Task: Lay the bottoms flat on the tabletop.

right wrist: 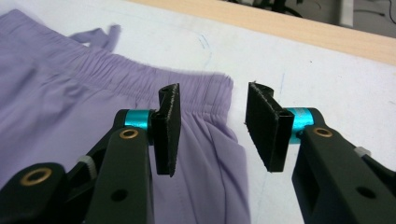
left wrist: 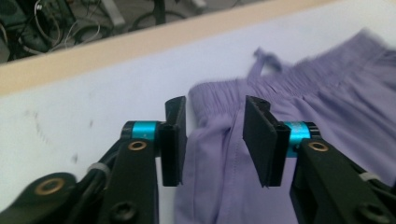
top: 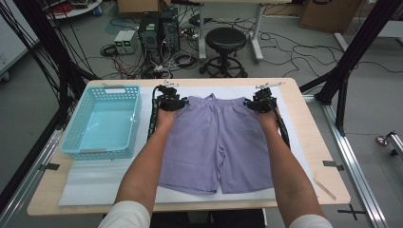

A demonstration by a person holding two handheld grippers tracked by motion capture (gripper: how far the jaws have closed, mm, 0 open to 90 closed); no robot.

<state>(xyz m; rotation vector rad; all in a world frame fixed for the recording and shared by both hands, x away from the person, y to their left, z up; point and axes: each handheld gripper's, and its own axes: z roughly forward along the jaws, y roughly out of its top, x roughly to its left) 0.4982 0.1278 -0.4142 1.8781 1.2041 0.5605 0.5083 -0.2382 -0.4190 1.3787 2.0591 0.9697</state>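
Purple shorts (top: pixel 216 142) flat on middle of counter (top: pixel 304 142), waistband toward far edge. Soft, light, floppy; best grabbed at waistband corners. Left gripper (left wrist: pixel 212 140) jaws released, corner between them. Right gripper (right wrist: pixel 212 133) jaws released, other corner between them.

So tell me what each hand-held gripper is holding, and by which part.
Nothing is held. The left hand-held gripper and right hand-held gripper both stand open over the waistband corners of the purple shorts, pads not pressing the cloth.
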